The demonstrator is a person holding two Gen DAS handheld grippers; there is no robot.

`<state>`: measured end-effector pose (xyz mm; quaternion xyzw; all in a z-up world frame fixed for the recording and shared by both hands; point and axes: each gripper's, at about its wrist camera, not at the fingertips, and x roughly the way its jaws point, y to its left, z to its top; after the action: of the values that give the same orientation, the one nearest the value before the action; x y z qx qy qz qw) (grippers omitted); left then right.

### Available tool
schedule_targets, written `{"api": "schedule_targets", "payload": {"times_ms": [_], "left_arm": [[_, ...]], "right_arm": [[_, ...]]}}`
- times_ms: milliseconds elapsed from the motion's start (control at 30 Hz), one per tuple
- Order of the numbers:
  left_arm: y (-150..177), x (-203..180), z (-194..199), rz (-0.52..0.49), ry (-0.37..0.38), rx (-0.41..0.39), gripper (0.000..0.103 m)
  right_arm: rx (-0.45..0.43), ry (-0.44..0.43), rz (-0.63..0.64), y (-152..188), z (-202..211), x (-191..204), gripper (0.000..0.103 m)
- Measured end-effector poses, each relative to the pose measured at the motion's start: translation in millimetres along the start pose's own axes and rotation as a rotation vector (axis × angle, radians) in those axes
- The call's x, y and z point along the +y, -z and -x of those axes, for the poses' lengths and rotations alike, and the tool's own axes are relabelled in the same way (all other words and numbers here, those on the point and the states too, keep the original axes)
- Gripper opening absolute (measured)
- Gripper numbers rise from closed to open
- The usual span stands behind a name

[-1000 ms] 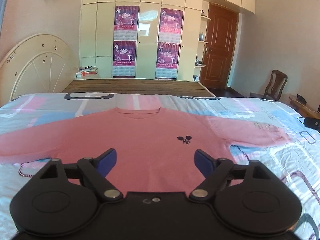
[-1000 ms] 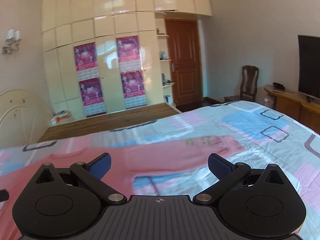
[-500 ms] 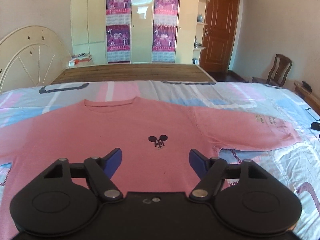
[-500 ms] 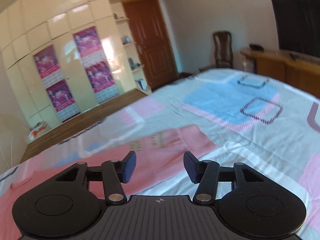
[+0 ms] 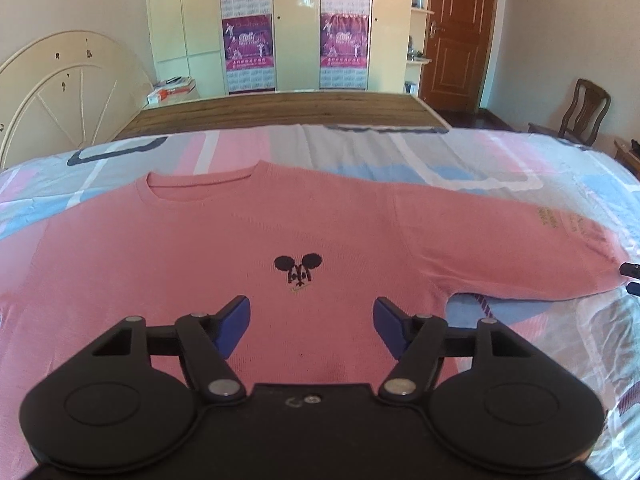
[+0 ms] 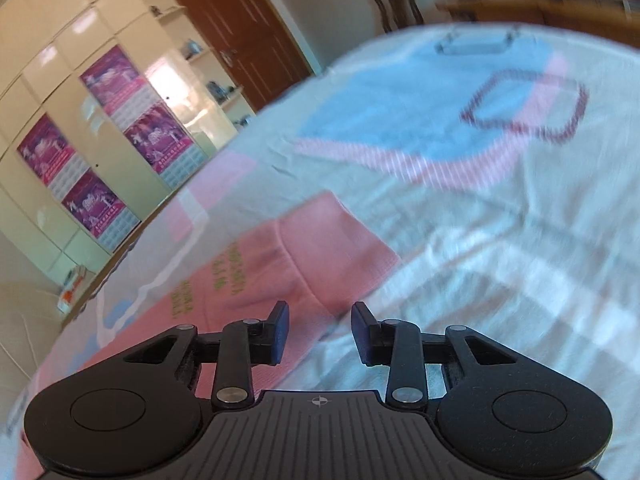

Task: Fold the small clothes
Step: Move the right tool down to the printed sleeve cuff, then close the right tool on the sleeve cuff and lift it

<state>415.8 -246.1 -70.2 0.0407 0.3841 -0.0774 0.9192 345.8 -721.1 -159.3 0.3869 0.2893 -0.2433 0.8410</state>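
A pink long-sleeved sweater [image 5: 224,240] with a small dark mouse emblem [image 5: 298,268] lies flat, front up, on the patterned bedsheet [image 5: 460,160]. My left gripper [image 5: 311,326] is open and empty, hovering over the sweater's lower chest. The sweater's right sleeve [image 6: 280,264] with green lettering reaches to the right. My right gripper [image 6: 319,334] is partly open and empty, low over the cuff end of that sleeve; its tips also show at the far right of the left wrist view [image 5: 632,278].
A cream headboard [image 5: 68,84] stands at the left. A wardrobe with posters [image 5: 296,24], a brown door [image 5: 456,32] and a wooden chair [image 5: 584,108] stand beyond the bed. The sheet [image 6: 500,220] spreads to the right of the sleeve.
My left gripper moved forward and lower over the sweater's chest. My right gripper swung right and down to the sleeve cuff and narrowed its opening.
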Motion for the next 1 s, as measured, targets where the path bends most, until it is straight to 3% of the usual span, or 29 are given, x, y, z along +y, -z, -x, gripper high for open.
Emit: {"api": "schedule_targets", "payload": {"times_ms": [200,233,267,367,467,567,733,867,1000], "left_arm": [[-3.4,3.8,-9.7,0.019,-0.017,0.022,0.067],[-4.7,5.0,-10.6,0.024,-0.018,0.023,0.067],[-6.0,5.7,-11.1,0.028,-0.020,0.022,0.067],[-9.4,8.4,-11.5,0.031,-0.030,0.012,0.067],[-10.0,14.7,-14.5,0.042,-0.045,0.019,0.067],[-7.9,22.0,-19.3,0.049,-0.048,0.047,0.068],[-1.9,38.7,-21.3,0.042,-0.068,0.071,0.074],[4.6,60.1,-24.6,0.065,-0.073,0.105,0.074],[12.8,90.3,-26.7,0.097,-0.066,0.115,0.074]], "right_arm": [[-0.005,-0.034,-0.082,-10.8,-0.8,-15.9,0.035],[-0.007,-0.041,-0.092,-13.6,-0.8,-17.5,0.027],[-0.009,-0.039,-0.089,-17.1,-1.0,-17.9,0.005],[-0.036,-0.051,-0.033,-28.9,6.3,-11.8,0.005],[-0.142,-0.015,0.156,-32.8,27.6,8.8,0.005],[-0.030,0.085,0.170,-33.3,5.6,3.3,0.005],[-0.054,0.099,0.243,-25.7,16.4,19.0,0.005],[-0.099,0.048,0.289,-14.3,33.5,51.6,0.005],[-0.110,-0.053,0.375,10.4,46.9,109.1,0.005]]}}
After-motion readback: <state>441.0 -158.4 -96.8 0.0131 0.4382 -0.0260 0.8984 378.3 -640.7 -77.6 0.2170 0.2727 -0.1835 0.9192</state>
